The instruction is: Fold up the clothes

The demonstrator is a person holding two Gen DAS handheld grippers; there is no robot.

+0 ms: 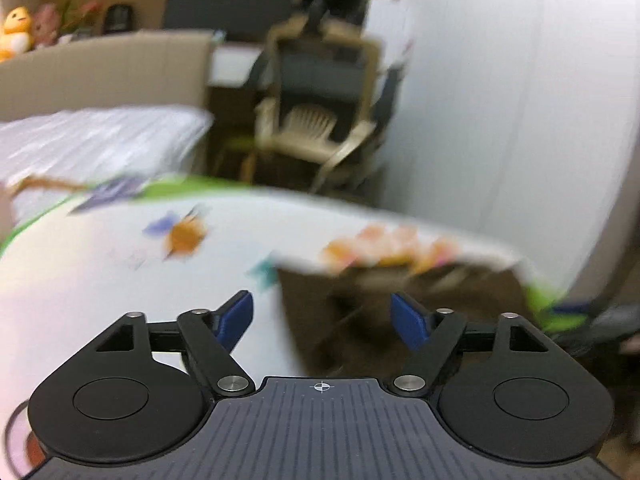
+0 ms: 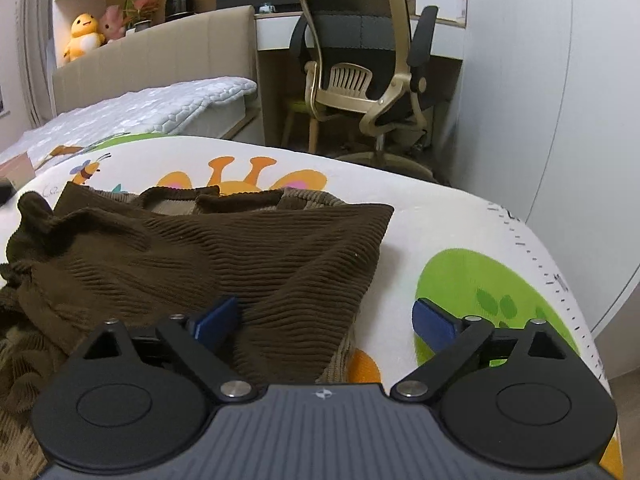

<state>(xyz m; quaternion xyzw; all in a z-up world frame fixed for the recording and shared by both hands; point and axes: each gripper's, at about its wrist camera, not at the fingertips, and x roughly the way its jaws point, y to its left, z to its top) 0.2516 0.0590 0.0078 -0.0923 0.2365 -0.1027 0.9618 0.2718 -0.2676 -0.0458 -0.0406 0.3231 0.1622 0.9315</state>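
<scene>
Both my tongs gape empty: left gripper (image 1: 322, 316) blurred, right gripper (image 2: 326, 320) straddling a corner of the brown sweater (image 2: 224, 248) lying rumpled on the cartoon mat (image 2: 460, 240), poised to pinch

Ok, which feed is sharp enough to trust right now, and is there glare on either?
Right wrist view: sharp, the brown garment ribs and the chair read clearly; fisheye bends the mat edge. Left wrist view: motion-blurred, garment and mat prints smeared, only the left gripper crisp. No strong glare in either.
</scene>
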